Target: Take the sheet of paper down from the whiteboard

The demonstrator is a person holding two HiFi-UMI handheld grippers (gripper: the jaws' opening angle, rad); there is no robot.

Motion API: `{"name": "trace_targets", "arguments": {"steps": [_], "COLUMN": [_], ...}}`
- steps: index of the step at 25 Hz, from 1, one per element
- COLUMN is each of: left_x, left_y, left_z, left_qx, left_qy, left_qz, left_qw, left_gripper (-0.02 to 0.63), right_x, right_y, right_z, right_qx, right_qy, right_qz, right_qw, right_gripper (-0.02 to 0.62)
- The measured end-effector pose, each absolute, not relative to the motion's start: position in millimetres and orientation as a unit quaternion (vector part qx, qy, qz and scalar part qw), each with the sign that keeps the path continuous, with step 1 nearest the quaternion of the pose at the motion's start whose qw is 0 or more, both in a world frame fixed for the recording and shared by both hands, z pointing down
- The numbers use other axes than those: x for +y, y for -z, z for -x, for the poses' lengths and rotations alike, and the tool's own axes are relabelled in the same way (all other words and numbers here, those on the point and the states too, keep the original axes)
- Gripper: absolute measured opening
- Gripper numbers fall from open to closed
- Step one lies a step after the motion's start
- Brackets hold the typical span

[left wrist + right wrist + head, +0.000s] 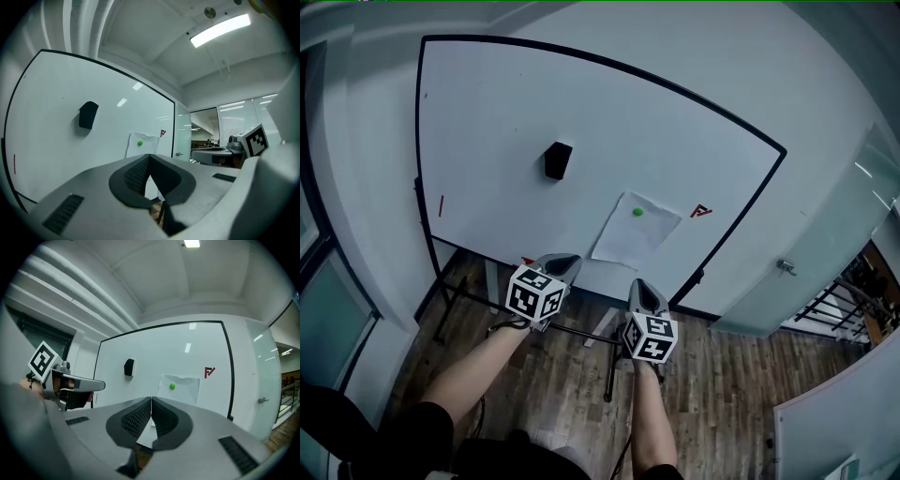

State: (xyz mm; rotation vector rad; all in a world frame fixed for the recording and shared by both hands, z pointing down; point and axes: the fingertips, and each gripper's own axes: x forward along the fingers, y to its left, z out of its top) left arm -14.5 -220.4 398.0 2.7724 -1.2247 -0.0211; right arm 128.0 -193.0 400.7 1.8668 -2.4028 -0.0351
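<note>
Your left gripper (567,261) and right gripper (639,284) both have their jaws pressed together with nothing between them. You hold them side by side, pointing level at the whiteboard (506,103) and short of touching it. The sheet of paper (636,230) hangs low on the board's right part, pinned near its top edge by a green magnet (637,212). A black eraser (557,160) sits up to its left. The small red mark (700,211) to the sheet's right may be a sticker or drawn.

An office: whiteboard (581,122), glass partitions (243,122), ceiling strip light (220,29).
</note>
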Motion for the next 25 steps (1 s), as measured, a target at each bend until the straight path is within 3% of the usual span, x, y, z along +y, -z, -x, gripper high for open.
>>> {"name": "trace_targets", "arguments": {"steps": [25], "left_x": [-399.4], "left_y": [-397.9], "left_z": [-34.4], "left_qx": [-0.382], "left_qy": [-0.012], "left_qz": [-0.923], "left_qw": [0.032], "left_gripper": [0.021], "right_x": [-367.5], "right_y": [-410.2], "right_z": [-152.5], "right_qx": [-0.785], "right_qy": [0.003], "right_qz": [-0.619], "right_qw": [0.016], "right_gripper": [0.025]}}
